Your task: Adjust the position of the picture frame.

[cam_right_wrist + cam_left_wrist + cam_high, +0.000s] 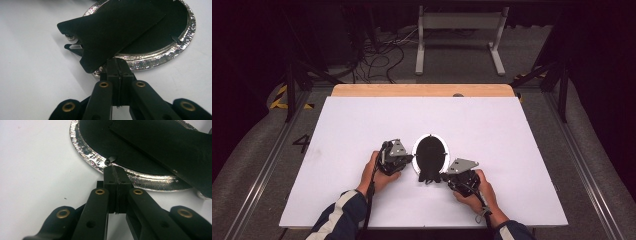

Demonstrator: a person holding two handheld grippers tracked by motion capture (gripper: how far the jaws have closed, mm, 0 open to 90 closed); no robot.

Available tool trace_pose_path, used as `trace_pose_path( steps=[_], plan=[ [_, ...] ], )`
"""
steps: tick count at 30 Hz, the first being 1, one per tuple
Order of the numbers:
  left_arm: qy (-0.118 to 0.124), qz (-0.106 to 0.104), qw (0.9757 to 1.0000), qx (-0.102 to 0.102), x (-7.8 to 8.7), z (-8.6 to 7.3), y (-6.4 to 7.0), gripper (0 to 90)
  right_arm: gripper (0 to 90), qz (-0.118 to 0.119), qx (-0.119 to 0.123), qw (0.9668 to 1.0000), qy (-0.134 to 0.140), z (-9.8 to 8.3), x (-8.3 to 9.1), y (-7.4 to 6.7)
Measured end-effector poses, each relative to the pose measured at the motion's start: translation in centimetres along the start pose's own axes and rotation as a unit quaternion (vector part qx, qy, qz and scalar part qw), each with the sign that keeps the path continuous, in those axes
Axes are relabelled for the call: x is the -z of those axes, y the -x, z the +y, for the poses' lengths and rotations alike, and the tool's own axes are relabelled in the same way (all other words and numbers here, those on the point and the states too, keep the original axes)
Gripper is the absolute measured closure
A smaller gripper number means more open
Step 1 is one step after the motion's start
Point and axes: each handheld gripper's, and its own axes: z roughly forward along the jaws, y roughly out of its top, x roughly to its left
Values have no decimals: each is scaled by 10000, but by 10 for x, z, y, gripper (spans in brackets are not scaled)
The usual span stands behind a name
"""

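An oval silver picture frame (415, 149) lies face down on the white table (362, 120), its black back up. A black fold-out stand (430, 175) lies across the back, also in the left gripper view (170, 150) and the right gripper view (110, 32). My left gripper (411, 159) is shut, its tips (116, 170) touching the silver rim (87, 155) right by a small black turn tab (110, 159). My right gripper (446, 176) is shut too, its tips (119, 62) against the rim (160, 58) just under the stand's edge. Another tab (176, 38) sits on the far rim.
A wooden strip (422, 90) runs along the table's far edge. Beyond it stand a white metal frame (459, 30) and loose cables (377, 55) on the floor. Bare white table surface lies to both sides of the hands.
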Motion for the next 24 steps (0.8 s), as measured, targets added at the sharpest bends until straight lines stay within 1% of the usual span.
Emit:
trace_pose_path(
  steps=[3, 15, 18, 20, 22, 24],
  plan=[
    [3, -8, 10000, 20, 0, 0, 0, 897, 900, -29, -84, 10000, -3, 1, -1, -1],
    [-2, 34, 10000, -18, 1, -1, 1, 898, 900, 39, -85, 9999, 98, -2, -1, 1],
    [6, -17, 10000, -28, 1, -1, 1, 897, 900, 85, -77, 9999, 129, -3, -1, 2],
    [13, -101, 9999, -46, 2, -2, 0, 898, 900, 101, -65, 9998, 152, -4, -1, 3],
    [24, -114, 9999, -38, 2, -2, 0, 898, 900, 109, -60, 9998, 172, -5, -1, 3],
    [19, -185, 9998, -69, 3, -3, 0, 889, 873, 160, -49, 9997, 178, -5, 0, 5]
  ],
)
